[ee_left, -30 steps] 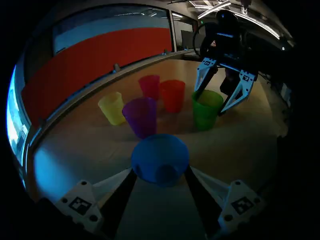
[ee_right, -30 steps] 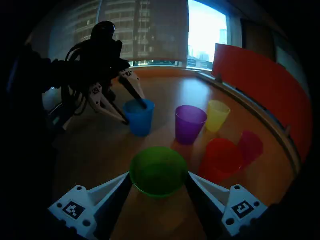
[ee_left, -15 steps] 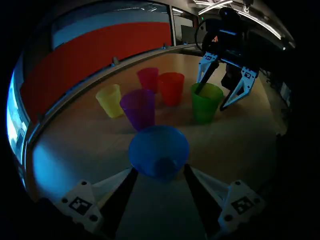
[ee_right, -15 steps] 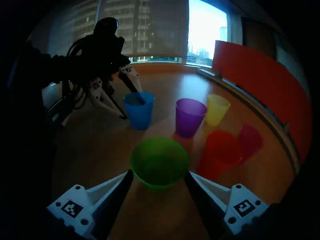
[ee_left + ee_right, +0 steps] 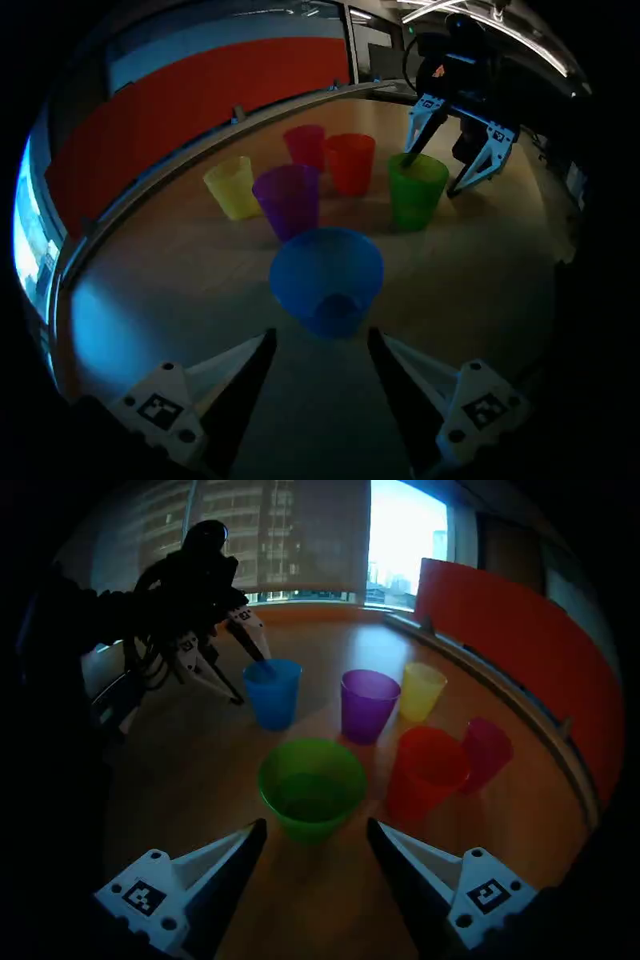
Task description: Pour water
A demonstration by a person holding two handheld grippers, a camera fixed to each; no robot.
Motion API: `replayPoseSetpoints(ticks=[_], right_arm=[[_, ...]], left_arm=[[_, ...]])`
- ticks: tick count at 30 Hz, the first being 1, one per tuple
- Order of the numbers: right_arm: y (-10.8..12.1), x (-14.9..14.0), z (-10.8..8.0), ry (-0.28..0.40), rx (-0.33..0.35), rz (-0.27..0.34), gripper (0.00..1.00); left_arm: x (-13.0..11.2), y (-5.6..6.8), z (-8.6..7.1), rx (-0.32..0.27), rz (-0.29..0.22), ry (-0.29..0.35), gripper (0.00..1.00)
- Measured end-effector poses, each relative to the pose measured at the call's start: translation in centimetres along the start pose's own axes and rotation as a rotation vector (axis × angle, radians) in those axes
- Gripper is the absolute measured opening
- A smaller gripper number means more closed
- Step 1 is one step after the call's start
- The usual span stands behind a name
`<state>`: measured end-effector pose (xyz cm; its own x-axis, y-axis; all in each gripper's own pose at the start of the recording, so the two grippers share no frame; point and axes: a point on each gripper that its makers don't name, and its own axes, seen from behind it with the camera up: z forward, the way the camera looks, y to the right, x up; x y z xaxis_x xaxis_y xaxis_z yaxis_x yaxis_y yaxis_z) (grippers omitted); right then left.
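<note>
On the wooden table, a blue cup (image 5: 326, 280) stands upright just beyond the tips of my left gripper (image 5: 320, 340), which is open and holds nothing. A green cup (image 5: 312, 788) stands upright just ahead of my right gripper (image 5: 314, 828), also open and apart from the cup. In the left gripper view the green cup (image 5: 416, 190) sits farther off with the right gripper (image 5: 454, 156) behind it. In the right gripper view the blue cup (image 5: 272, 692) stands with the left gripper (image 5: 232, 656) behind it, held by a dark-sleeved person.
Purple (image 5: 288, 200), yellow (image 5: 232, 186), pink (image 5: 306, 146) and red (image 5: 350, 162) cups cluster between the blue and green ones. A red-orange panel (image 5: 200, 96) runs along the table's far edge. Bright windows (image 5: 400, 552) lie beyond the table.
Both grippers have drawn back. The blue and green cups, earlier between the open fingers, now stand clear ahead of the fingertips.
</note>
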<state>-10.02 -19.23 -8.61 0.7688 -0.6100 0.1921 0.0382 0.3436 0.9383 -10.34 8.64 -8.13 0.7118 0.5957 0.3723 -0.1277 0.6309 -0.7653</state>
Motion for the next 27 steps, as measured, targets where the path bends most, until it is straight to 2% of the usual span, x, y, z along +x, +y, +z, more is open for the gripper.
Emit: replayPoseSetpoints(ticks=[12, 18, 21, 27], right_arm=[[0.2, -0.7, -1.9, 0.004, -0.033, 0.003, 0.97], [0.2, -1.3, -2.7, 0.001, -0.050, 0.011, 0.97], [0.1, -1.4, -3.1, 0.003, -0.059, 0.013, 0.97], [0.1, -1.7, -3.9, 0.003, -0.073, 0.014, 0.97]], left_arm=[[-1.2, -0.9, -1.4, 0.047, -0.013, -0.013, 0.84], [-2.0, -1.5, -2.1, 0.079, 0.000, -0.031, 0.84], [-2.4, -1.8, -2.5, 0.090, -0.009, -0.036, 0.84], [-2.6, -1.8, -3.0, 0.093, -0.034, -0.033, 0.84]])
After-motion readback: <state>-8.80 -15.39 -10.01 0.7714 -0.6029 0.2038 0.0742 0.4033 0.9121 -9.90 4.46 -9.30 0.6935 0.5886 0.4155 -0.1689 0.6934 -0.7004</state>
